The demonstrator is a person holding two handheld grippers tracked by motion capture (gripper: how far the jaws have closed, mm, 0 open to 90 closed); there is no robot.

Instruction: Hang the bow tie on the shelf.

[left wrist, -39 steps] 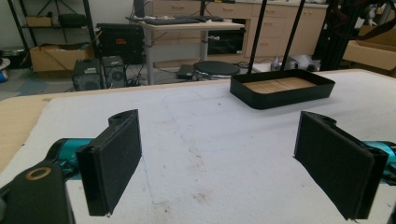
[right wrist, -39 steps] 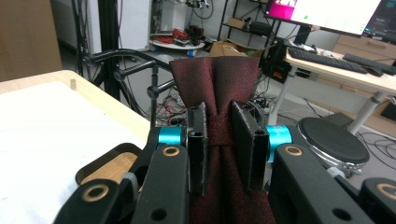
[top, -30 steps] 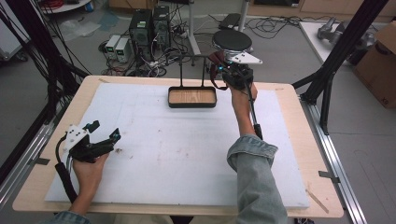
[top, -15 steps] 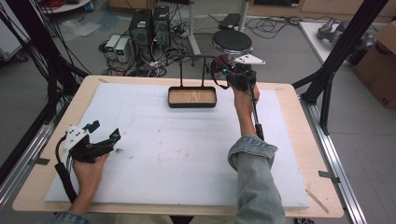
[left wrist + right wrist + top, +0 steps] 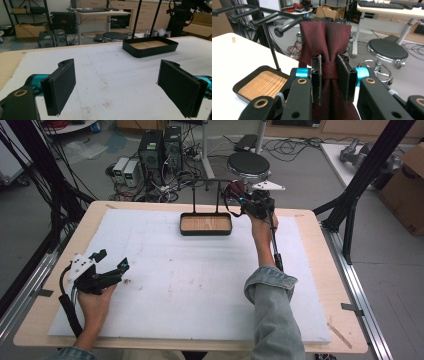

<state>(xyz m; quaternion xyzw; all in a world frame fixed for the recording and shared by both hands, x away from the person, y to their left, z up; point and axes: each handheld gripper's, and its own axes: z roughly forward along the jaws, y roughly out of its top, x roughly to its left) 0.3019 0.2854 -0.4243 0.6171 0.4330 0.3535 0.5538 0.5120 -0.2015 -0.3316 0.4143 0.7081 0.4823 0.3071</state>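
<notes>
We look down on a wooden table [image 5: 310, 250] covered by a white foam sheet [image 5: 200, 280]. At the far right of the sheet, our right gripper [image 5: 331, 75] has its two black jaws pinched tight on a dark red patterned cloth [image 5: 325, 42], which bunches between the pads and fans out above them. In the high view, that right gripper [image 5: 243, 204] holds the cloth [image 5: 233, 195] in the air just right of a shallow black tray with a wooden floor [image 5: 206, 224], which sits at the far middle of the sheet. A black metal rack with horizontal rods [image 5: 259, 18] rises from behind the tray, close to the left of the cloth. At the near left, our left gripper [image 5: 111, 260] rests low over the foam with its jaws spread wide and nothing between them; the left gripper view looks across bare foam towards the tray [image 5: 150, 47].
</notes>
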